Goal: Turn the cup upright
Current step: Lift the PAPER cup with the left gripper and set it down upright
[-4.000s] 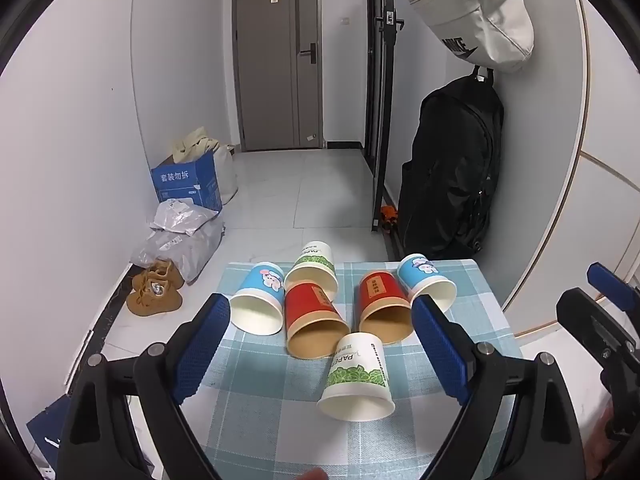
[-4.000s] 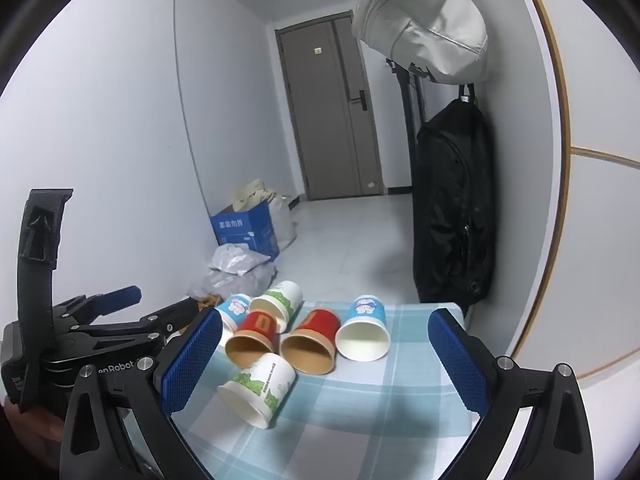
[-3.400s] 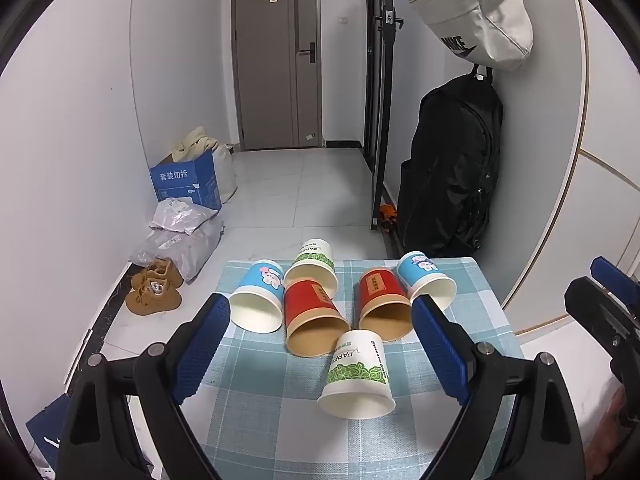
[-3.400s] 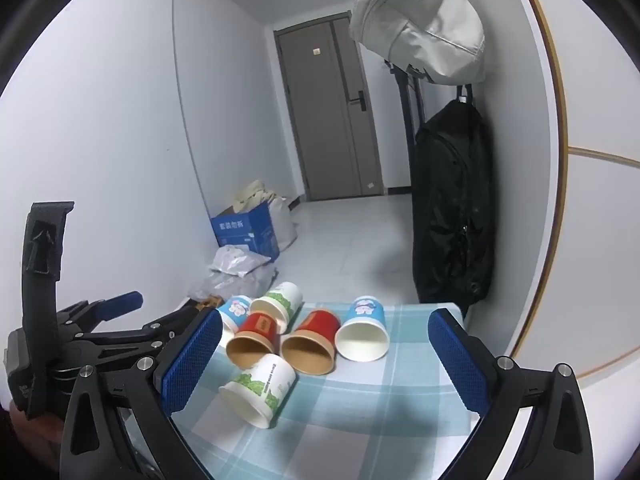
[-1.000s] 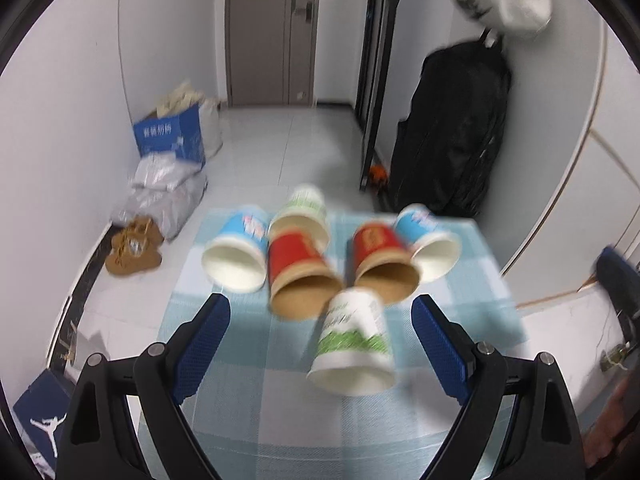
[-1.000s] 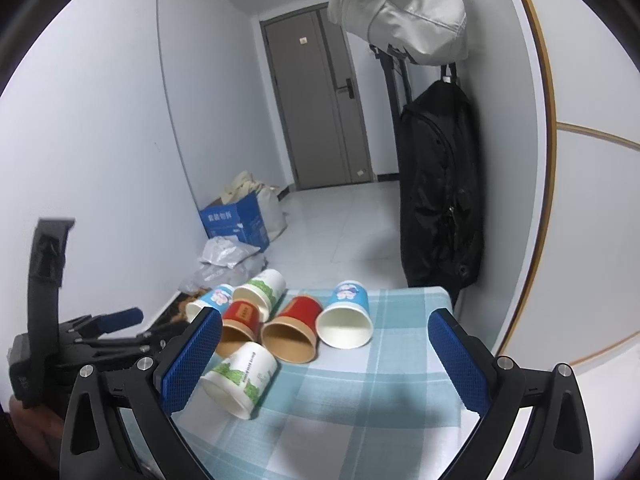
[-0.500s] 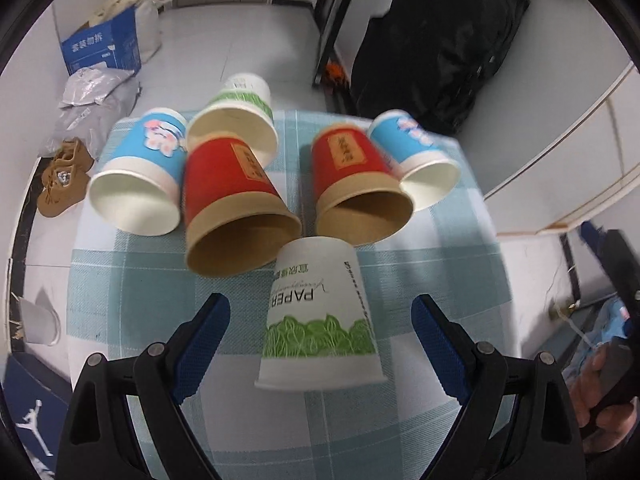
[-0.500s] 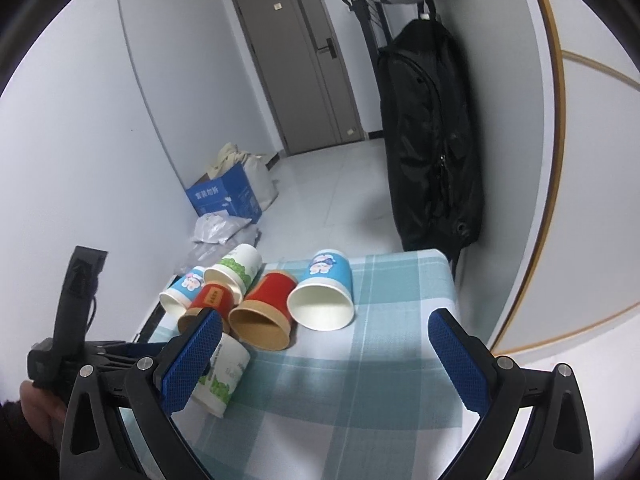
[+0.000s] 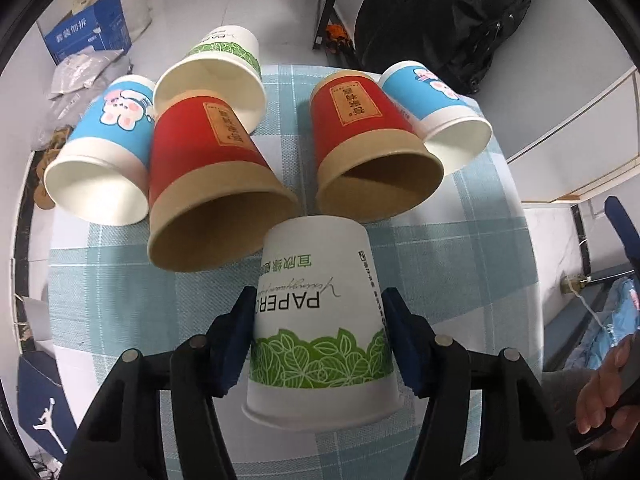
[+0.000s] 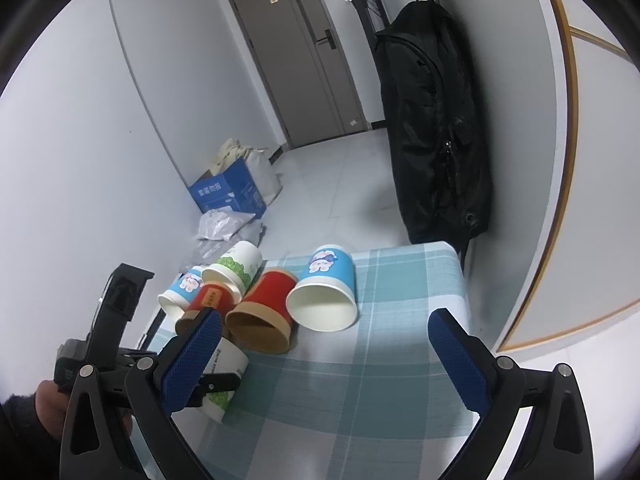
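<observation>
Approach completed: left gripper (image 9: 318, 340), half a second ago open and well above, now brackets the white leaf-print cup (image 9: 320, 320), pads touching both flanks, apparently clamped, so lifting and flipping can follow. Cup lies on its side on the tabletop (image 9: 120, 320), nearest of six; long axis runs toward the camera, mouth nearest, base toward the red cups (image 9: 216, 184). Right gripper (image 10: 324, 356) is spread apart, holding nothing.

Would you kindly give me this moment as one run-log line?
left gripper: shut on white-green cup | right gripper: open, idle | five other cups: lying on side
</observation>
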Available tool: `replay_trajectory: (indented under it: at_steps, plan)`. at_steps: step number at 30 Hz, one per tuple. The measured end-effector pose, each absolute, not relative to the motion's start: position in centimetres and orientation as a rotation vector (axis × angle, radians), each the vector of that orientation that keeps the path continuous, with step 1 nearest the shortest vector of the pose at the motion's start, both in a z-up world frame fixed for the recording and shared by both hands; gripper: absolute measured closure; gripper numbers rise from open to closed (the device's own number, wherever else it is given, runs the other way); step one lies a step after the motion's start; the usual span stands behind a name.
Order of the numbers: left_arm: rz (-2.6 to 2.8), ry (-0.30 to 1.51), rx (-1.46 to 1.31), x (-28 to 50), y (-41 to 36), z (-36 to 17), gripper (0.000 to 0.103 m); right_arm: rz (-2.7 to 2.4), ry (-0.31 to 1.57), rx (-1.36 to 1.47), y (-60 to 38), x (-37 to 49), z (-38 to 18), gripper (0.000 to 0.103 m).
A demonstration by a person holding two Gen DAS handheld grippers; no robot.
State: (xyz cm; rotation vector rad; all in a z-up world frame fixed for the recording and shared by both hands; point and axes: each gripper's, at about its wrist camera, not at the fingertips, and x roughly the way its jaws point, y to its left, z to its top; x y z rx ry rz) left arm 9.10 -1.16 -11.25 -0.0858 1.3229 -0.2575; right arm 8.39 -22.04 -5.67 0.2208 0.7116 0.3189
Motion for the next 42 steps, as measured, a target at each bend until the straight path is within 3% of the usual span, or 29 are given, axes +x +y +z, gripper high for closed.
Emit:
replay_trajectory:
  at_steps: [11,31,42]
  plan:
    - [-0.29,1.302,-0.08,9.0,-2.1,-9.6,0.048,0.3,0.726,0.236,-22.1,8.0,-5.8,0.0]
    - [-0.352,1.063,-0.178,2.8,0.1,0.7,0.048,0.374,0.609,0.161,-18.8,3.1,-1.6,0.0]
    - [-0.326,1.051,-0.262,0.8,3.4,-0.8,0.048,0.396,0.569,0.113,-15.3,-1.2,-0.6,0.0]
